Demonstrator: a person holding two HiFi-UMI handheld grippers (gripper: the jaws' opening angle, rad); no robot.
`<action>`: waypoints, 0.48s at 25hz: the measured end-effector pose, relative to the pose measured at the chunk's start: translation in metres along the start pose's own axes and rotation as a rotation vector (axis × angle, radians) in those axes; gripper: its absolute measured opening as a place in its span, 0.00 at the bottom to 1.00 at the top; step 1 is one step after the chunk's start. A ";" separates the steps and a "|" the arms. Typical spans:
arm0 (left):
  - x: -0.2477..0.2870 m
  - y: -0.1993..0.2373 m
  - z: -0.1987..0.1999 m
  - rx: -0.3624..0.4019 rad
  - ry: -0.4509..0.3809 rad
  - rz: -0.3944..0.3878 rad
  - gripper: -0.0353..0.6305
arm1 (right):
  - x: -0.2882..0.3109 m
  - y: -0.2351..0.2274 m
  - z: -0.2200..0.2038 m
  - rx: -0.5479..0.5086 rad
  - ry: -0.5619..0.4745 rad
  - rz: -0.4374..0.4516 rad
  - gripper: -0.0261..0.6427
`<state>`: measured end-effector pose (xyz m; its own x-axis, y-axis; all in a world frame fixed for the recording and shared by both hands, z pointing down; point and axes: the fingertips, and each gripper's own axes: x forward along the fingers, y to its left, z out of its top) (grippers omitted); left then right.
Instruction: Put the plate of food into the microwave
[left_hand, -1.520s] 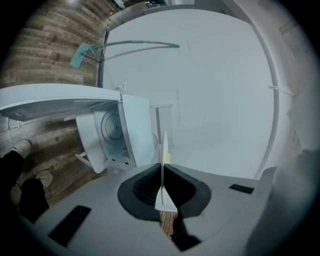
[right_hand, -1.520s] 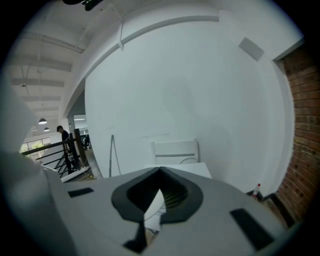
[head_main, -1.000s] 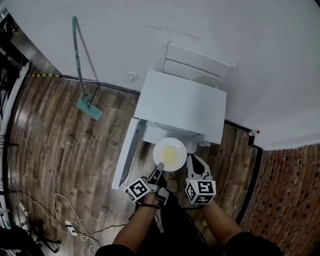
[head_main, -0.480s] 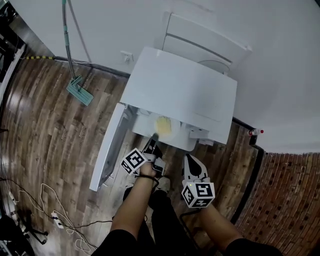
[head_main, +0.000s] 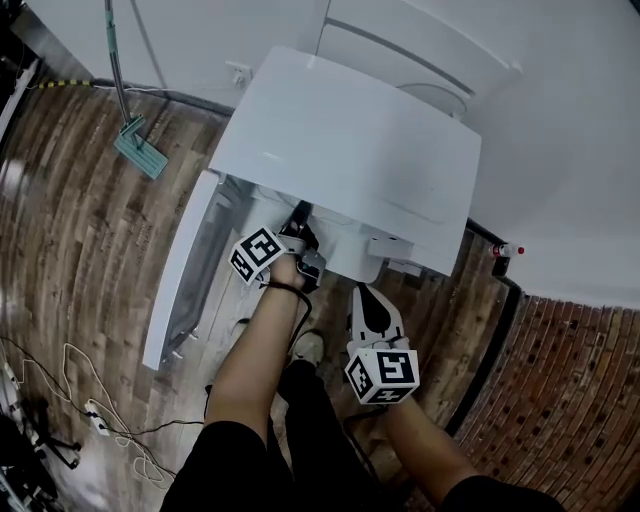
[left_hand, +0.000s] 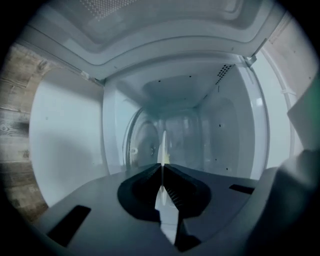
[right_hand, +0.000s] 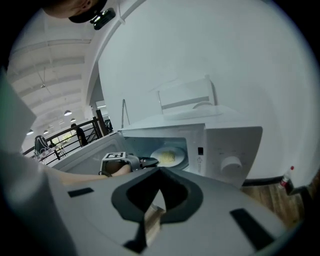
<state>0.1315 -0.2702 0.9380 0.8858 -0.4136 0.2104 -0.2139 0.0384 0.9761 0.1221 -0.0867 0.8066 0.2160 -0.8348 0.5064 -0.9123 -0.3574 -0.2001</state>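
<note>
Left gripper (left_hand: 162, 169) is clamped on the near rim of the plate (right_hand: 180, 152), jaws almost together w/ only the thin rim btwn the pads. Its tips reach inside the open microwave (head_main: 350, 150). The plate, w/ yellow food (right_hand: 168, 158) on it, is within the cavity just past the opening and looks roughly level in the right gripper view. In the left gripper view it lies over the glass turntable (left_hand: 136, 145); can't tell if it's resting on it or just above. The door (head_main: 185, 270) stands wide open on the left. Right gripper (head_main: 364, 292) hovers low in front of the control panel, near the knob (right_hand: 231, 163). Its jaws are together w/ nothing in them, apart from both plate and oven.

Step in hand, as I read it: the insertion itself, near its end. The plate is in but not let go. Next move prob. calls for:
- easing the plate toward the centre of the turntable
- lowering it till it sits flat
- opening the jaws and drawing the left gripper straight back w/o dragging the rim

Keep the plate level so the food doesn't slide; room inside is tight. Shutting the door isn't in the task, but the right gripper is free for it.
</note>
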 end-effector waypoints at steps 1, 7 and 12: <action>0.005 0.001 0.001 0.004 -0.002 0.008 0.08 | 0.004 0.001 0.003 -0.015 -0.011 0.007 0.05; 0.025 0.004 0.010 0.048 0.000 0.038 0.08 | 0.021 0.004 0.017 -0.062 -0.038 0.039 0.05; 0.034 0.002 0.015 0.159 0.012 0.077 0.08 | 0.026 0.004 0.016 -0.053 -0.031 0.052 0.05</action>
<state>0.1550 -0.2983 0.9461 0.8689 -0.4044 0.2855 -0.3427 -0.0752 0.9364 0.1293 -0.1163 0.8055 0.1780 -0.8645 0.4701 -0.9394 -0.2915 -0.1803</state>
